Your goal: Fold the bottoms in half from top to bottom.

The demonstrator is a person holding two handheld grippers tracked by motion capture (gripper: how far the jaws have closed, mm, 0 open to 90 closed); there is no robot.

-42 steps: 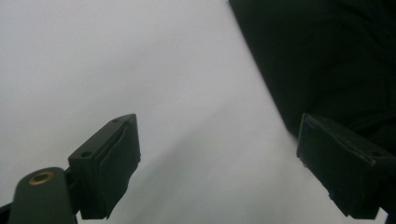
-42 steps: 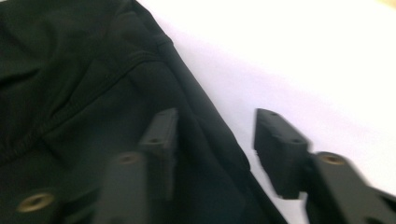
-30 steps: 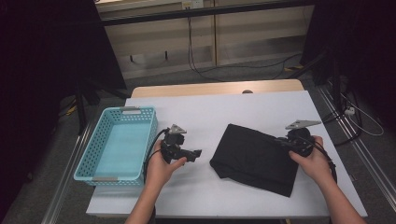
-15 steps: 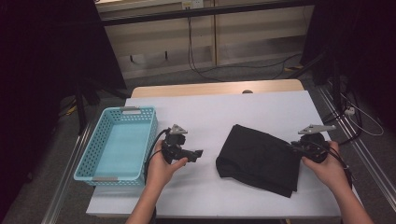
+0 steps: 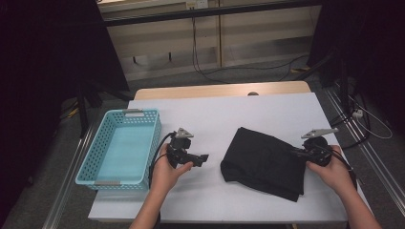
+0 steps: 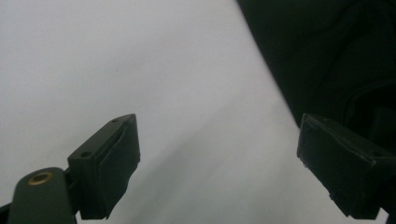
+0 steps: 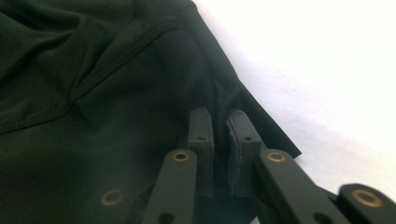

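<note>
A black folded garment [image 5: 262,160] lies on the white table [image 5: 229,114], right of centre. My right gripper [image 5: 296,151] is at the garment's right edge. In the right gripper view its jaws have just been closing, and the gripper [image 7: 219,119] now stands shut on a puckered fold of the black fabric [image 7: 93,93]. My left gripper [image 5: 204,158] is held low over bare table left of the garment and points toward it. In the left gripper view that gripper [image 6: 219,172] stands wide open with nothing between its pads, and the garment [image 6: 327,56] is ahead at the upper right.
A light blue perforated basket [image 5: 157,138] stands empty at the table's left edge. Cables trail from both grippers. Beyond the table's far edge are the floor, cables and a wall unit. Dark curtains hang on both sides.
My right gripper has shifted a little to the right and toward me at the garment's edge, and the garment's left side has drawn slightly rightward. The left gripper has not moved.
</note>
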